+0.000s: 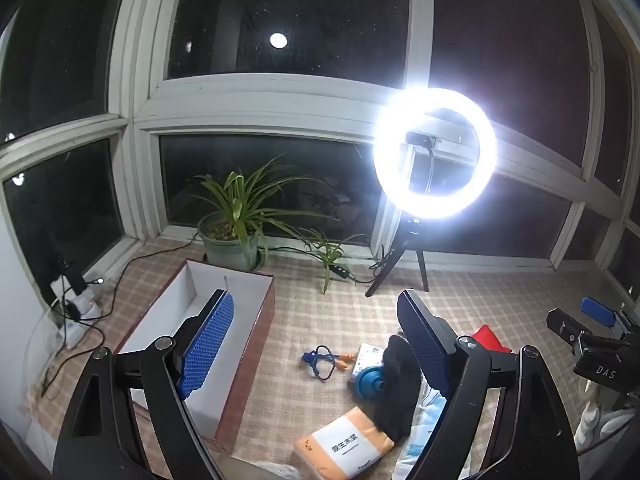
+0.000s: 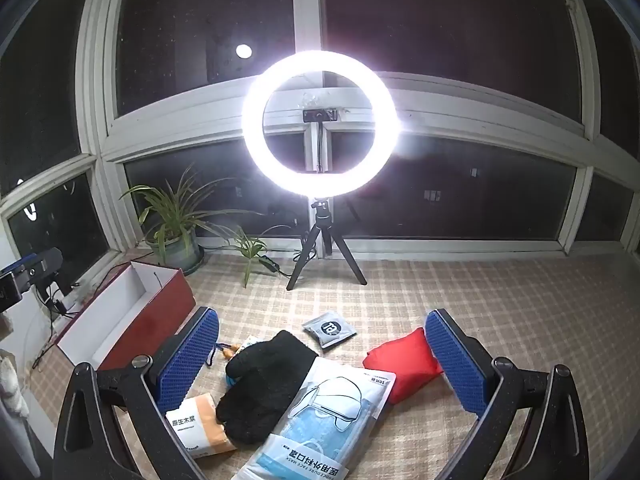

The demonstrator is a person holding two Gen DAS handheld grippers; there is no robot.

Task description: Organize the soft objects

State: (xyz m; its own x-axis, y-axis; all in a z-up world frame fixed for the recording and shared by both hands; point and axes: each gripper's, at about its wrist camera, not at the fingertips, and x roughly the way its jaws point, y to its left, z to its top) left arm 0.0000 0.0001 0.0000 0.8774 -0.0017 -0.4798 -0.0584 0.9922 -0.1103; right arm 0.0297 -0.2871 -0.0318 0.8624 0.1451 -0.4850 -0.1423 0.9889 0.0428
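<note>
A pile of soft things lies on the checked cloth: a black glove (image 2: 264,384), a pack of blue face masks (image 2: 320,420), an orange tissue pack (image 2: 200,424), a red cushion (image 2: 404,364) and a small grey pouch (image 2: 329,330). The left wrist view shows the glove (image 1: 394,388), the tissue pack (image 1: 344,444), a blue round object (image 1: 370,384) and blue-and-orange corded earplugs (image 1: 324,360). My left gripper (image 1: 316,320) is open and empty above the cloth beside the box. My right gripper (image 2: 322,340) is open and empty above the pile.
A red box with a white inside (image 1: 200,320) stands open at the left, also in the right wrist view (image 2: 132,320). A ring light on a tripod (image 2: 320,128) and a potted plant (image 1: 232,232) stand by the window. Cables and a power strip (image 1: 76,312) lie at far left.
</note>
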